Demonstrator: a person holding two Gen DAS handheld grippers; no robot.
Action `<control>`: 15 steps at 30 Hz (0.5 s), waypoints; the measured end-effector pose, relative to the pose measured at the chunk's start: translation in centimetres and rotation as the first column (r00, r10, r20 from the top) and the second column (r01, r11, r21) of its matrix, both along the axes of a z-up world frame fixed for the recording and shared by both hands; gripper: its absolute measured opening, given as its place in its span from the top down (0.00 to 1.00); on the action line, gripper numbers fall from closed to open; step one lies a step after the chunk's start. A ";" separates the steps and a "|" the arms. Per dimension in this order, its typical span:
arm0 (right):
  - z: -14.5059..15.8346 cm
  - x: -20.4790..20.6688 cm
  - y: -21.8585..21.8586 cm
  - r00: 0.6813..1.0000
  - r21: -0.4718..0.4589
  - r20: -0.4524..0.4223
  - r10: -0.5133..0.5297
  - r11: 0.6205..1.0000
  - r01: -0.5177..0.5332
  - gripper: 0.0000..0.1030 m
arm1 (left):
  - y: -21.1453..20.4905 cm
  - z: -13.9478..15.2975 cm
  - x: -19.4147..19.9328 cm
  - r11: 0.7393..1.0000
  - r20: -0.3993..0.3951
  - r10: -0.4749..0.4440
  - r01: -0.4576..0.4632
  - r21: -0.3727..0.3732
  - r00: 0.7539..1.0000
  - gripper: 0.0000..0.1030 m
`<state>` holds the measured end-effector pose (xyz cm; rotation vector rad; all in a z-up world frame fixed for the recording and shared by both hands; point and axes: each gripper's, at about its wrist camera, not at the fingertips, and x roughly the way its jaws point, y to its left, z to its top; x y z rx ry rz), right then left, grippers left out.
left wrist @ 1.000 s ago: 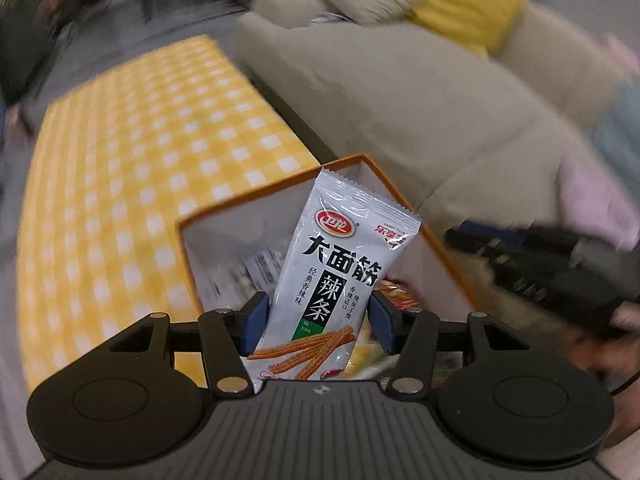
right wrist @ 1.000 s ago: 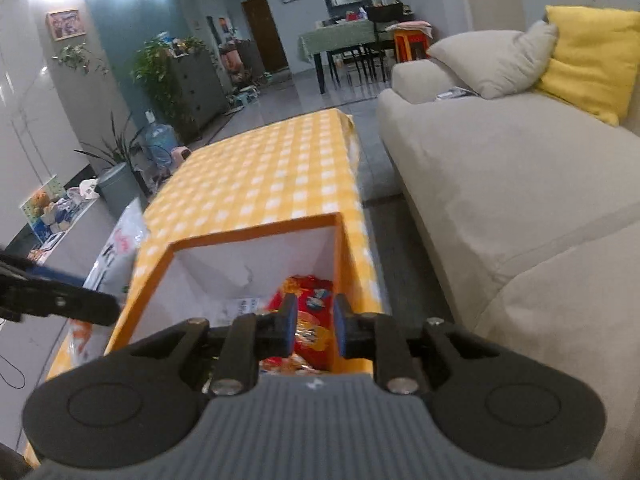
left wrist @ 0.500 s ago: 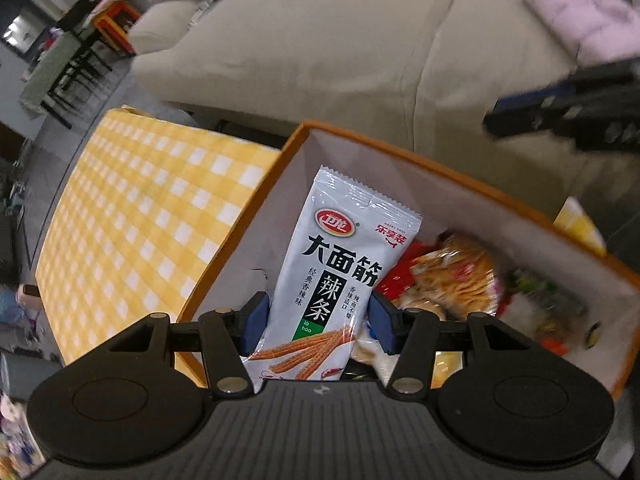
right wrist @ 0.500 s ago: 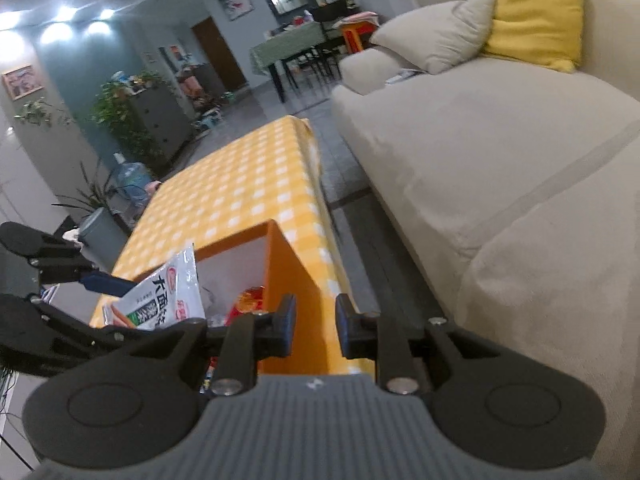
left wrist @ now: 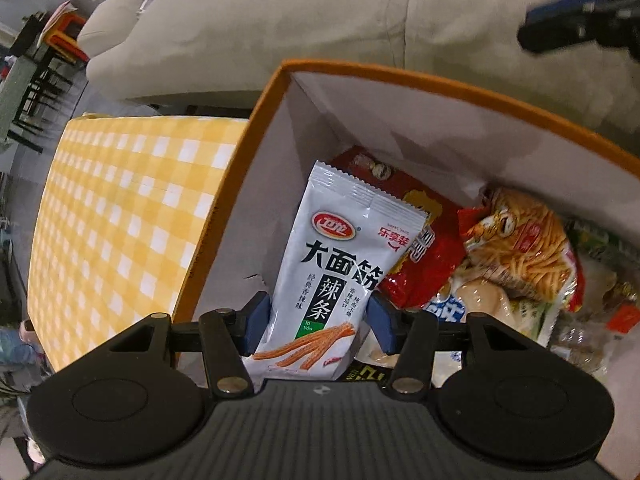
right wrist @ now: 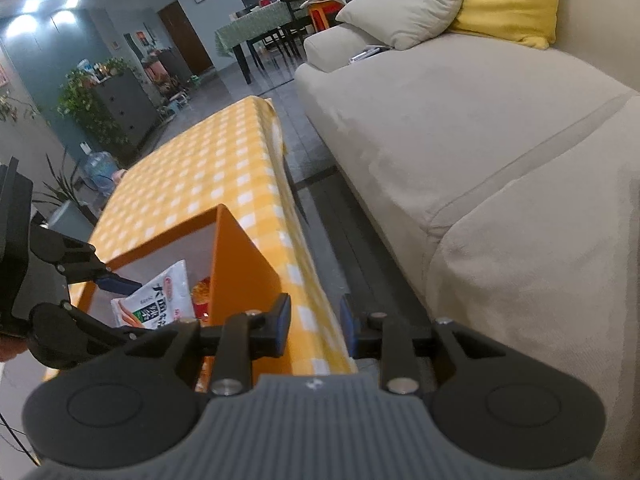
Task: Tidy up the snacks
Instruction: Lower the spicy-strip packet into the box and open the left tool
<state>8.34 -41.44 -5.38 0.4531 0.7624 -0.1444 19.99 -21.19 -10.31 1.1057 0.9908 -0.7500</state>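
Observation:
My left gripper (left wrist: 318,322) is shut on a white spicy-strip snack packet (left wrist: 340,264) and holds it inside the orange box (left wrist: 392,74), pointing steeply down. Under the packet lie a red snack bag (left wrist: 424,256), a noodle-print bag (left wrist: 524,248) and several other snacks. In the right wrist view the same packet (right wrist: 160,296) shows inside the box (right wrist: 240,264), held by the left gripper (right wrist: 120,280). My right gripper (right wrist: 314,326) hovers beside the box's right wall over the tablecloth edge; its jaws are opening with nothing between them.
The box stands on a yellow checked tablecloth (right wrist: 208,168) that stretches away from it. A beige sofa (right wrist: 460,128) with a yellow cushion (right wrist: 508,0) runs along the right, across a narrow strip of floor (right wrist: 320,200). A dining table (right wrist: 256,28) stands far back.
My left gripper rolled and sank, carrying the packet from above the box rim down inside it. My right gripper drifted right, away from over the box, and its jaws widened.

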 end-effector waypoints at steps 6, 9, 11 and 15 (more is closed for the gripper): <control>0.7 0.0 0.4 0.999 -0.072 0.032 0.000 0.997 0.002 0.61 | 0.3 -1.2 1.9 0.999 -0.009 -0.022 0.022 0.048 1.000 0.41; 0.2 0.3 0.4 1.000 -0.077 -0.005 -0.003 0.997 0.002 0.61 | 0.6 -1.5 2.3 0.997 -0.007 -0.048 0.048 0.052 0.999 0.36; 0.0 0.4 0.6 1.000 -0.088 -0.017 0.001 0.996 -0.003 0.61 | 0.7 -1.4 2.2 0.997 -0.011 -0.064 0.065 0.046 0.998 0.30; 0.1 0.3 0.7 1.000 -0.087 -0.019 0.004 0.996 -0.006 0.61 | 0.7 -1.2 1.7 0.997 -0.030 -0.061 0.063 0.055 0.998 0.20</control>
